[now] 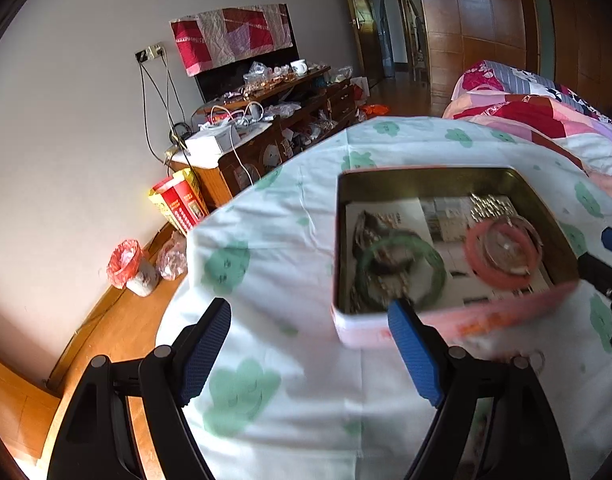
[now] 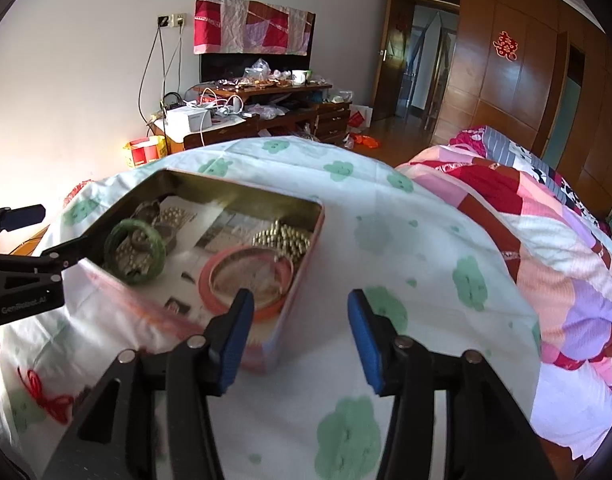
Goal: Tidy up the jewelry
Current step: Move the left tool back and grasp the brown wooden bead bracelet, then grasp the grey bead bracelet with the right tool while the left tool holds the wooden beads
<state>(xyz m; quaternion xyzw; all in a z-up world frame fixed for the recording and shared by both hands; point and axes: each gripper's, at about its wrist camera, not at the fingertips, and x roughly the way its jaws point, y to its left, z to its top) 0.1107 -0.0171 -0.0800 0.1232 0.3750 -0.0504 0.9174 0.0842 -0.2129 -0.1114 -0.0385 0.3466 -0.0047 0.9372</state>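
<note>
An open pink tin box [image 1: 457, 326] [image 2: 302, 256] sits on a table covered by a white cloth with green clouds [image 1: 274, 248] [image 2: 417, 240]. Inside lie a green bangle [image 1: 401, 268] [image 2: 136, 252], a pink bangle [image 1: 501, 256] [image 2: 248, 286], a gold bead piece [image 1: 491, 205] [image 2: 284, 238] and a dark metal piece. My left gripper [image 1: 309, 348] is open and empty at the box's near left corner. My right gripper [image 2: 302, 340] is open and empty at the box's near right corner. A red cord [image 2: 46, 396] lies on the cloth.
A bed with a patchwork quilt [image 2: 545, 232] [image 1: 545, 120] stands to the right. A cluttered wooden cabinet [image 2: 266, 112] [image 1: 266, 132] lines the far wall. A red-bagged bin [image 1: 128, 268] and a red-yellow box [image 1: 178, 204] sit on the floor at left.
</note>
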